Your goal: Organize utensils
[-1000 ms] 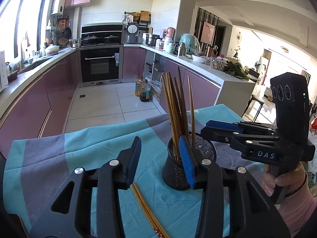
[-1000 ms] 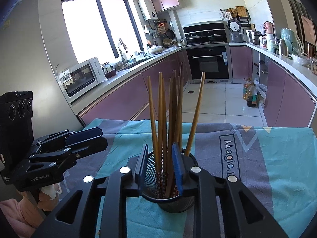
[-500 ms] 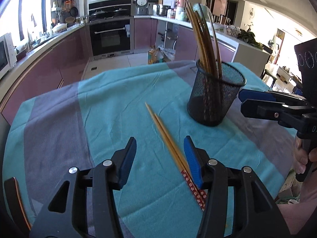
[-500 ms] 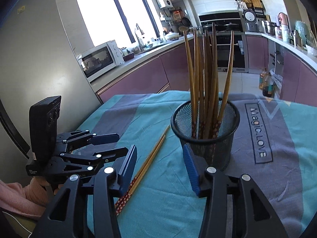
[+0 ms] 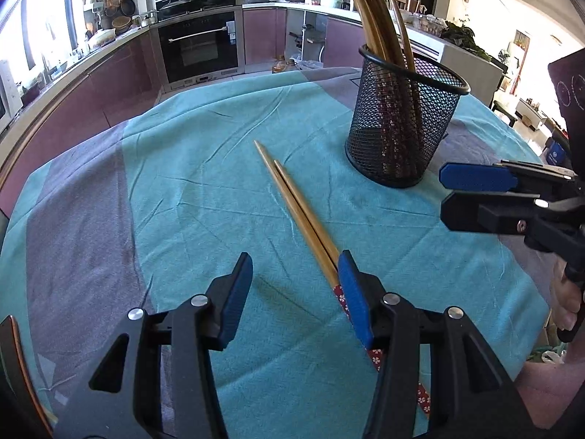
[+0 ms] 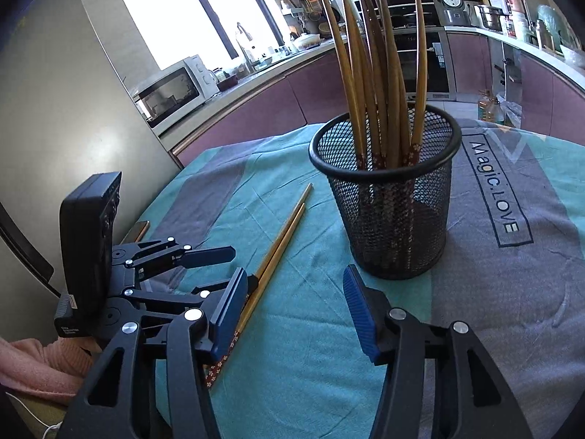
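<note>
Bamboo chopsticks point(image 5: 299, 212) lie mid-frame beside my left gripper point(image 5: 295, 292), half open, empty. My right gripper point(image 6: 292, 314) is opening, empty. Next: straddle the pair, lift to the basket point(image 6: 384, 219).

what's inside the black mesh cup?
The mesh cup holds a bundle of wooden chopsticks, patterned ends down, tips sticking out above the rim. The cup floor is hidden behind mesh and sticks.

Two chopsticks point(image 5: 296, 205) lie side by side beside mesh holder point(image 5: 402, 128)
</note>
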### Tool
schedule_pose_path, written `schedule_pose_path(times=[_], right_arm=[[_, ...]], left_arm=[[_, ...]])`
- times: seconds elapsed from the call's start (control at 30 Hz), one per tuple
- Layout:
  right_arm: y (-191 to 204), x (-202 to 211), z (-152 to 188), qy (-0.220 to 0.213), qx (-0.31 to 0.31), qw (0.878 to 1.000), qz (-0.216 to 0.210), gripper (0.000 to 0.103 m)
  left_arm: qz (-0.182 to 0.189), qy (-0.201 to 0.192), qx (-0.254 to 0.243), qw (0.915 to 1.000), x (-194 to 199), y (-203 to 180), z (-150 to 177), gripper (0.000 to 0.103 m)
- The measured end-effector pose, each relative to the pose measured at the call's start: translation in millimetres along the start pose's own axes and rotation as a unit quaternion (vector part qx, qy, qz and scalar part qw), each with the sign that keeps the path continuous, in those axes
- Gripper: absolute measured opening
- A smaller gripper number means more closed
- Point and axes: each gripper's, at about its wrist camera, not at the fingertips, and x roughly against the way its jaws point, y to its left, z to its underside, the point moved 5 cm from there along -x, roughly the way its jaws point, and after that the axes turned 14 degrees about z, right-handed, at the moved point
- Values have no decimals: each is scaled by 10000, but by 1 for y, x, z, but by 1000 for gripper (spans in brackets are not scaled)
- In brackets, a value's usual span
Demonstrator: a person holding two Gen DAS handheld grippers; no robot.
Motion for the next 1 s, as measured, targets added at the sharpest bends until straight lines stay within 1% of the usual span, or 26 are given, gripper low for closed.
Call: schedule_pose_path(times=[0.17,0.27,0.47,0.5,0.57,0.6,0.63,0.7,0.77,0.8,0.9,0.93,1.0], right_arm=[[3,-6,3,93,11,10000,-34,53],[7,-14,6,182,39,9998,-19,53],[22,-33,9,371,164,9992,39,52],[24,-36,9,392,180,9991,43,51],[29,-43,7,441,199,9988,111,46],[32,-47,6,462,225,9986,140,44],[35,-50,6,470,242,9985,164,43],[42,-54,2,449,338,9981,250,42],[47,-58,0,470,386,9979,234,39],[51,-60,-1,482,438,9975,268,36],[58,-65,-2,439,691,9954,504,33],[59,-65,-2,423,776,9942,610,29],[58,-65,-2,412,864,9930,689,25]], left_arm=[[30,24,120,9999,0,6,1,49],[17,19,181,9998,-1,8,3,45],[136,-52,368,9992,4,11,8,33],[153,-51,371,9992,5,11,9,30],[187,-52,399,9990,6,9,12,24],[215,-53,425,9989,7,10,14,19],[248,-52,449,9987,8,10,15,15],[278,-63,504,9983,10,12,20,11],[302,-62,576,9979,12,14,22,9],[322,-67,617,9976,14,14,23,8],[360,-67,705,9968,16,14,27,8],[385,-59,733,9966,17,13,28,8],[475,-21,770,9959,17,10,30,8]])
